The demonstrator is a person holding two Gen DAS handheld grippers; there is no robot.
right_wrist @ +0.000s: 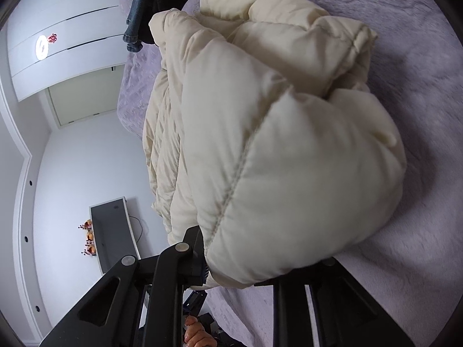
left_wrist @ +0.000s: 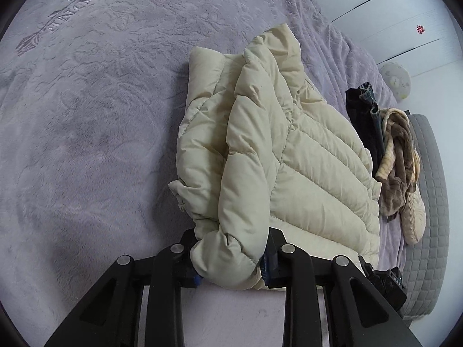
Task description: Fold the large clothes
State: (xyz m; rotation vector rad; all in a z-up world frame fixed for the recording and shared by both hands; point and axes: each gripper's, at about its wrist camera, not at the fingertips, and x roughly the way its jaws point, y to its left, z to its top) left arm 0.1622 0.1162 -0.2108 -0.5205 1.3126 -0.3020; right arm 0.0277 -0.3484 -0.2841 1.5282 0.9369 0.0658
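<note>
A cream quilted puffer jacket [left_wrist: 269, 150] lies folded on a lilac plush bedspread [left_wrist: 86, 130]. My left gripper [left_wrist: 231, 263] has its jaws around the jacket's near sleeve cuff, with padded fabric bulging between the two fingers. In the right wrist view the same jacket [right_wrist: 275, 144] fills the frame, and my right gripper [right_wrist: 260, 271] has its jaws around a thick padded fold of it, lifted slightly off the bedspread [right_wrist: 405, 260]. The right gripper's right finger is mostly hidden under the fabric.
A pile of other clothes, dark jeans [left_wrist: 364, 115] and a brown and beige garment [left_wrist: 399, 156], lies beside the jacket near the bed's edge. A grey quilted mattress edge [left_wrist: 431, 202] borders it. White wardrobe doors [right_wrist: 58, 43] and a dark screen [right_wrist: 113, 231] stand beyond the bed.
</note>
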